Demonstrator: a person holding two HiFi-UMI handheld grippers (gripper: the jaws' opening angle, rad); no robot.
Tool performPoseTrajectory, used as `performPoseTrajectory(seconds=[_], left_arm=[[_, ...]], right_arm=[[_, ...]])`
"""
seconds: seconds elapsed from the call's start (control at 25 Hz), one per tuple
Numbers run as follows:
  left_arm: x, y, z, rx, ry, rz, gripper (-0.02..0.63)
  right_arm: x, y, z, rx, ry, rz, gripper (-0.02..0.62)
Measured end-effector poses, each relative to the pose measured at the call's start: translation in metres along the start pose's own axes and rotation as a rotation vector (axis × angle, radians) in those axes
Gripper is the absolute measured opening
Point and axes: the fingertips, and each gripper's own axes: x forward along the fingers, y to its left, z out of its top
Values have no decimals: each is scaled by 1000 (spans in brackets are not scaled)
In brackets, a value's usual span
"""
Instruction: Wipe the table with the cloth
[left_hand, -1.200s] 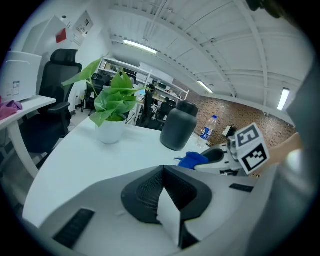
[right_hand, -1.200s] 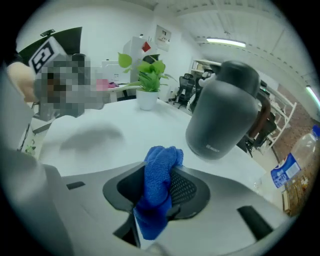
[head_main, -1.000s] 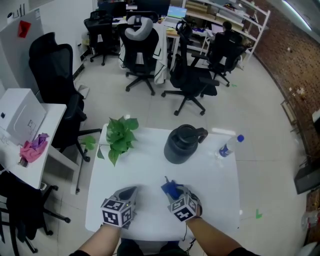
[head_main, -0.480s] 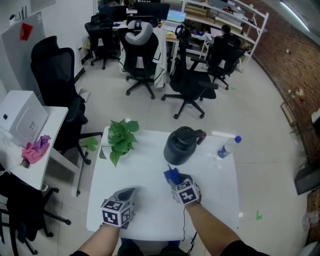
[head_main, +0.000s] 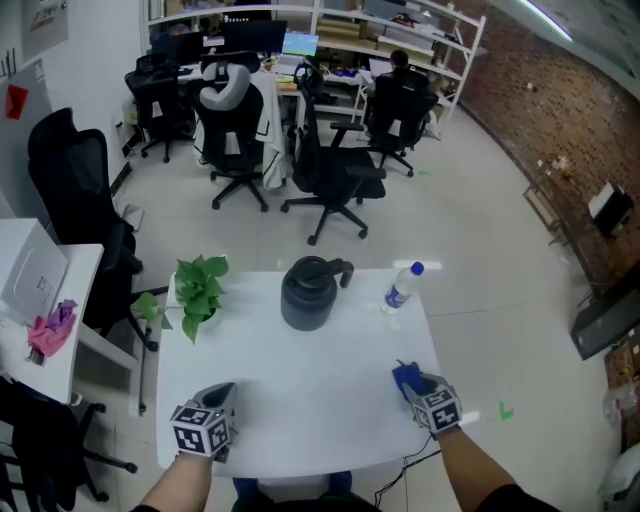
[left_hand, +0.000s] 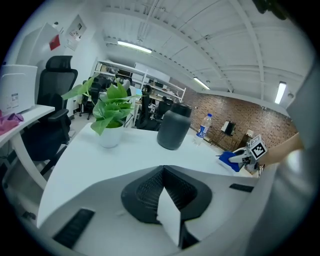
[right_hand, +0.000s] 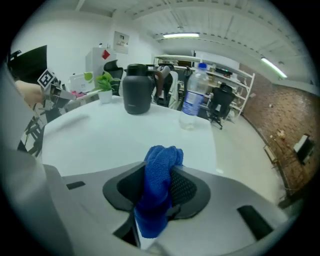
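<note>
While your right gripper (right_hand: 156, 200) has its jaws clamped on the blue cloth (right_hand: 161, 162), the bunched end of that cloth pokes out ahead, over the counter (head_main: 300, 370) near its front right corner. Your left gripper (left_hand: 162, 192) has its jaws pressed together, empty, at the counter's front left. Farther back stand a dark jug (head_main: 307, 292), a water bottle (head_main: 400, 288) and a potted plant (head_main: 195, 290).

We are in an open office.
We see black swivel chairs (head_main: 335, 175), monitors (head_main: 255, 35) and stocked shelves (head_main: 420, 25) beside a brick wall (head_main: 520, 105).
</note>
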Motion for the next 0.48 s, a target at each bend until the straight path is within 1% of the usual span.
performPoseTrajectory(seconds=[0.12, 0.2, 0.32, 0.48], left_arm=[[-2, -5, 0, -2, 5, 9, 0], [0, -8, 0, 2, 9, 15, 0], [1, -12, 0, 26, 16, 22, 0], [2, -17, -1, 39, 25, 18, 0]], right_arm=[[-21, -48, -44, 24, 42, -58, 120], [-25, -68, -69, 39, 70, -76, 121], [-21, -80, -93, 48, 104, -85, 138], [-17, -78, -99, 43, 77, -98, 147]])
